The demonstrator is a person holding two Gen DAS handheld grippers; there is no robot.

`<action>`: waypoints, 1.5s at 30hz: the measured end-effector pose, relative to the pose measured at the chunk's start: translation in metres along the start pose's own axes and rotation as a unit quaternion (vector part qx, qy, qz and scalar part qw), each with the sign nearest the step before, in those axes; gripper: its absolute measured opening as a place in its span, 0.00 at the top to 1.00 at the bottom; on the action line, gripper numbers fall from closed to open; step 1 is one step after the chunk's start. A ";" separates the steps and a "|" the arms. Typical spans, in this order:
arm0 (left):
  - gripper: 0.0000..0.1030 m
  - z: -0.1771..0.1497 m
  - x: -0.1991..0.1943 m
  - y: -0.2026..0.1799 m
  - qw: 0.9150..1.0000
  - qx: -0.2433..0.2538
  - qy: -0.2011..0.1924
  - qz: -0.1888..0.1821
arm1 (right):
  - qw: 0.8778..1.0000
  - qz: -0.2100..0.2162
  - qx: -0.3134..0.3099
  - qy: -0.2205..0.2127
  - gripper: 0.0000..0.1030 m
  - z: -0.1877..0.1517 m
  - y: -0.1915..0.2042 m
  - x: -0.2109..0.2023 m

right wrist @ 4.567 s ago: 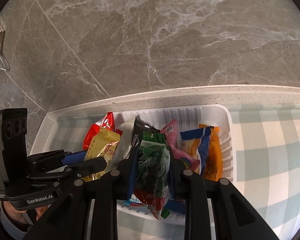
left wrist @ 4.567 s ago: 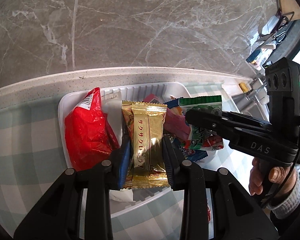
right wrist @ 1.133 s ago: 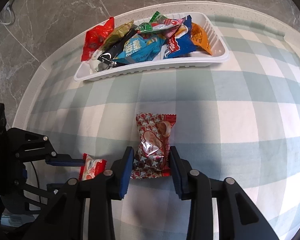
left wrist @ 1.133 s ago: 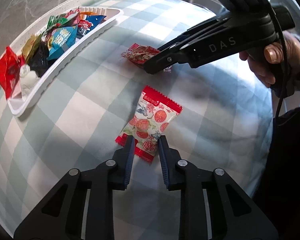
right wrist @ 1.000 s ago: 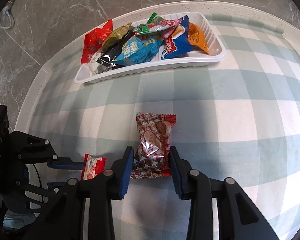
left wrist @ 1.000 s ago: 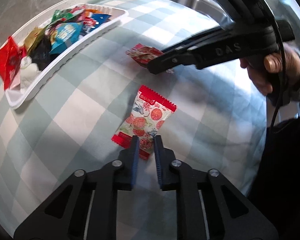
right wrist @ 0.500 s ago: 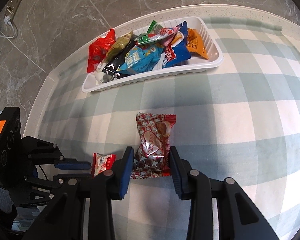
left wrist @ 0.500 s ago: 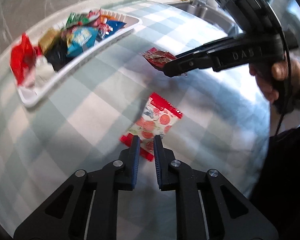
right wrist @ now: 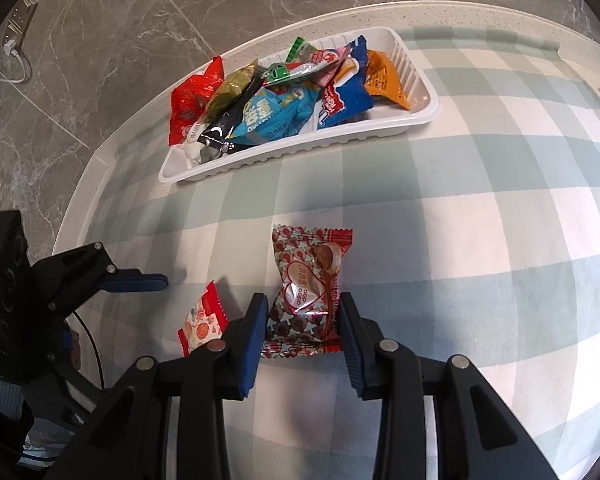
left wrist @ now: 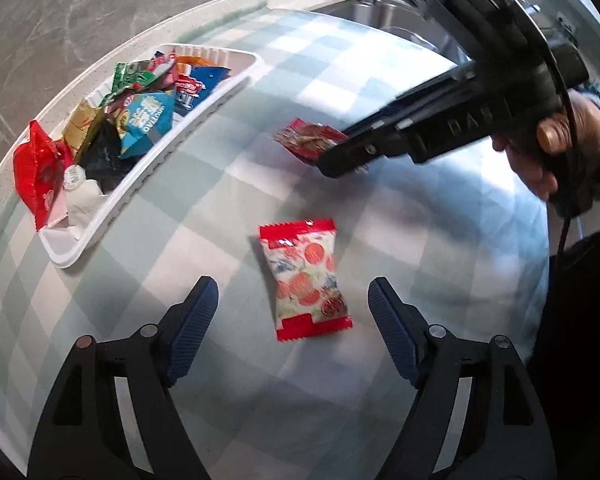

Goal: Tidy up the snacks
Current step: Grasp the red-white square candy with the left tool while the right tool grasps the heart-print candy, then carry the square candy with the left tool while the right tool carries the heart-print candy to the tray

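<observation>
A red-and-white snack packet [left wrist: 304, 280] lies flat on the checked cloth between the fingers of my left gripper [left wrist: 292, 292]. Its jaws are opening and stand wide, with neither pad touching the packet. In the right wrist view the same packet [right wrist: 204, 320] lies beside my right gripper [right wrist: 302, 312], which is shut on a red-brown heart-print packet [right wrist: 306, 276] resting on the cloth. The left wrist view shows that packet [left wrist: 306, 140] at the right gripper's tip. A white tray [right wrist: 300, 148] holding several snack packets sits farther back, its rim [left wrist: 148, 176] at the left.
A steel sink with a tap [left wrist: 400, 20] lies past the cloth's far right. A person's hand [left wrist: 560, 152] grips the right tool. A marble wall with a socket and cable [right wrist: 12, 40] stands behind the counter edge.
My left gripper was shut on the end of the red-and-white packet; its jaws have now spread wide and the packet lies free and turned slightly. The right gripper keeps its grip and place.
</observation>
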State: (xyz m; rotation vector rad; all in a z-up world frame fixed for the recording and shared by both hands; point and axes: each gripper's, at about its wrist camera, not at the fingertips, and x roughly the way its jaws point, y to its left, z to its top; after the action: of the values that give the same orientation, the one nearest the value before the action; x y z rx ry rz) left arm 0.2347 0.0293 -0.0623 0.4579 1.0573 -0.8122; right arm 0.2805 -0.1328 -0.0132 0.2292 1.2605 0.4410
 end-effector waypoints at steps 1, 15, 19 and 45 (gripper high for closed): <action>0.26 0.001 0.001 0.001 1.000 -0.002 0.001 -0.002 | 1.000 0.000 0.002 0.000 0.63 0.000 -0.001 0.000; 0.41 0.007 0.032 0.000 0.999 -0.033 0.031 0.012 | 1.000 0.001 0.017 0.003 0.63 -0.002 -0.007 0.005; 0.71 0.008 0.028 0.012 0.997 -0.067 0.022 0.006 | 1.000 0.001 0.016 0.003 0.63 -0.002 -0.007 0.005; 0.71 0.066 -0.036 0.131 0.965 -0.243 -0.100 0.008 | 0.997 0.024 -0.038 -0.067 0.63 0.095 0.014 -0.019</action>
State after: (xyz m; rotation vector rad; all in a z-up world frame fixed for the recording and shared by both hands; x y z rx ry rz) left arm 0.3651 0.0802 -0.0062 -0.0326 1.0192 -0.5433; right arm 0.3638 -0.1213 0.0371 0.2208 1.1071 0.5054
